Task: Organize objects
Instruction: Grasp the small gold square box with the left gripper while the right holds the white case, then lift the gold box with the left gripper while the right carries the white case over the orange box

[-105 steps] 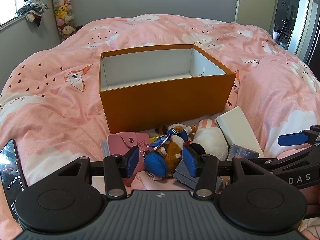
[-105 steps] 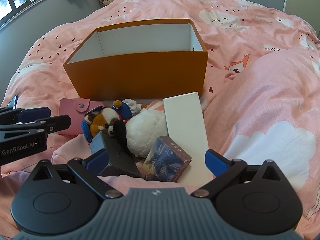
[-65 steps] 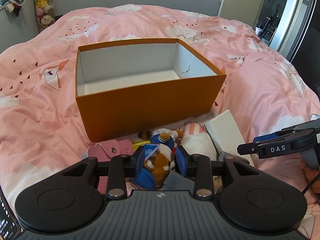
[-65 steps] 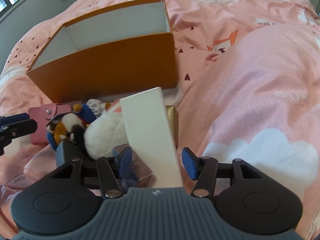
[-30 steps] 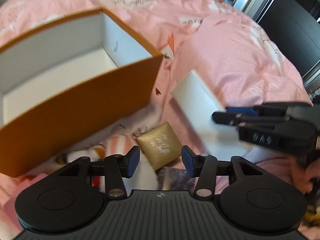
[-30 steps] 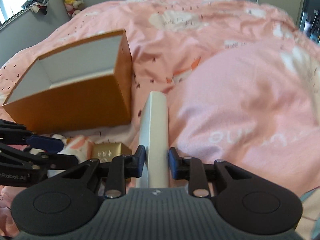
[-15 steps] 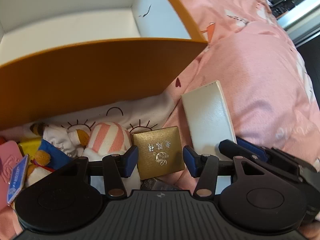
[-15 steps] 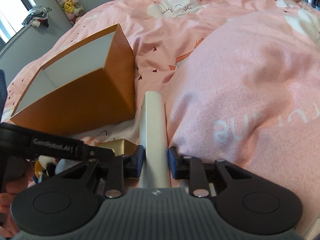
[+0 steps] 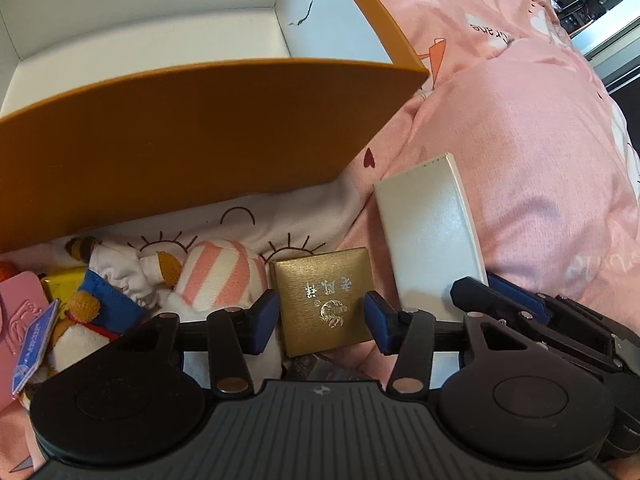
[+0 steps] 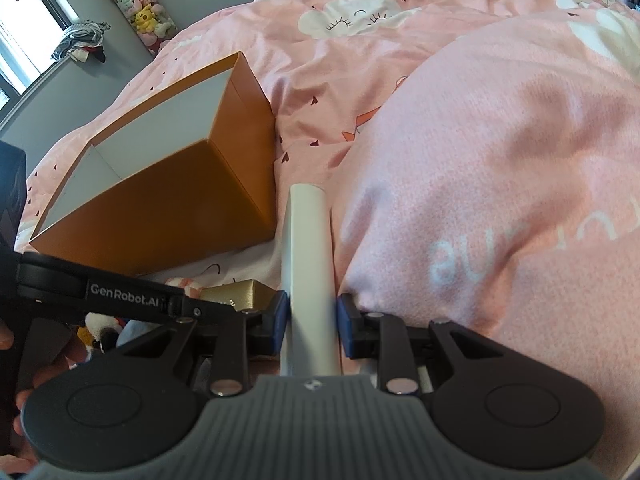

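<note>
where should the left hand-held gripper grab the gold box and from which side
Grip the gold box across its two side edges, coming from above and the near side. It lies flat, lid up, and the left hand-held gripper straddles it, jaws open. The plush crowds its left edge, so go in carefully there.

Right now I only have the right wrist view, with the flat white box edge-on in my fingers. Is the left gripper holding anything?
Observer: No. The left gripper is open, its fingers either side of the small gold square box, not clamped.
Operator: Anything inside the big orange cardboard box?
Observer: Its white floor is bare as far as I see, though the near wall hides a strip.
Operator: What's beyond the gold box, away from my flat white box?
Observer: A pink-and-white striped plush lies against it.
</note>
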{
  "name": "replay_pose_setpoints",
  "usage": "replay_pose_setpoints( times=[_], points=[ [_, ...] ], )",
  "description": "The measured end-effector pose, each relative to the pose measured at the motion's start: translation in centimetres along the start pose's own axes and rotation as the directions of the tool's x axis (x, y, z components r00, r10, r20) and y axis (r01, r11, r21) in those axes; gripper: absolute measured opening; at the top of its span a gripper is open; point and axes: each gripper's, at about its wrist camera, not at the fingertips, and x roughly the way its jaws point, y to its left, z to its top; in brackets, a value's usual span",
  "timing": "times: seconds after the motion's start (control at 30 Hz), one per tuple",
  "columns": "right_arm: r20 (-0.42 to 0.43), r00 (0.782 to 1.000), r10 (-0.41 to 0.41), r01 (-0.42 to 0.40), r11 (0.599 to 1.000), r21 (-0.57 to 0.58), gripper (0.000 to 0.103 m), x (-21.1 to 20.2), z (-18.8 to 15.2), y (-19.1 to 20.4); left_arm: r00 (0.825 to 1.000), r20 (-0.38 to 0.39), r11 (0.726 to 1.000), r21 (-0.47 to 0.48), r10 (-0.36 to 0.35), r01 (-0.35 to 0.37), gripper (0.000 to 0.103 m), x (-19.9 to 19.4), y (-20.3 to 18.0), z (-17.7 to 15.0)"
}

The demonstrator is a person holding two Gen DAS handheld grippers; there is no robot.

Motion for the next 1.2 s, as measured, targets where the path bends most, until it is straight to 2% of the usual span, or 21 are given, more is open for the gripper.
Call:
replay_pose_setpoints(
  times=[0.07, 0.23, 0.33, 0.5, 0.67, 0.77, 1.03, 1.2],
  points=[
    [0.002, 1.0, 0.005, -0.005, 1.0, 0.003, 0.027, 0.0, 0.0, -0.1, 1.0, -0.001, 1.0, -0.003, 0.003, -0.003, 0.064, 0.1, -0.2, 0.1],
    [0.005, 1.0, 0.011, -0.011, 1.0, 0.006, 0.028, 0.0, -0.1, -0.2, 1.0, 0.001, 1.0, 0.016, 0.008, -0.008, 0.088, 0.7, -1.3, 0.1],
    [0.007, 1.0, 0.016, -0.017, 1.0, 0.011, 0.028, 0.0, -0.1, -0.3, 0.999, -0.003, 0.998, 0.037, 0.047, -0.047, 0.088, 1.2, -2.1, 0.3],
    [0.007, 1.0, 0.01, -0.01, 1.0, 0.007, 0.028, 0.0, -0.1, -0.2, 0.998, -0.018, 0.998, 0.029, 0.055, -0.054, 0.087, 2.3, -2.2, 0.8],
    [-0.001, 1.0, 0.024, -0.024, 1.0, 0.011, 0.028, 0.2, -0.1, -0.3, 0.999, -0.002, 0.998, 0.026, 0.051, -0.051, 0.074, 2.5, -1.9, 1.0],
    [-0.027, 0.999, 0.03, -0.03, 1.0, 0.008, 0.03, 0.9, 0.0, -0.2, 0.998, 0.017, 0.997, 0.051, 0.053, -0.054, 0.074, 2.8, -2.1, 0.9],
    [-0.099, 0.993, 0.061, -0.058, 0.998, 0.029, 0.03, 1.9, 1.0, -0.4, 0.998, 0.062, 0.997, 0.07, 0.009, -0.013, 0.07, 2.7, -1.6, 0.7],
    [-0.117, 0.991, 0.061, -0.056, 0.997, 0.047, 0.029, 1.4, 1.4, 0.0, 0.991, 0.109, 0.996, 0.055, -0.08, 0.074, 0.07, 1.2, -0.6, 0.1]
  ],
)
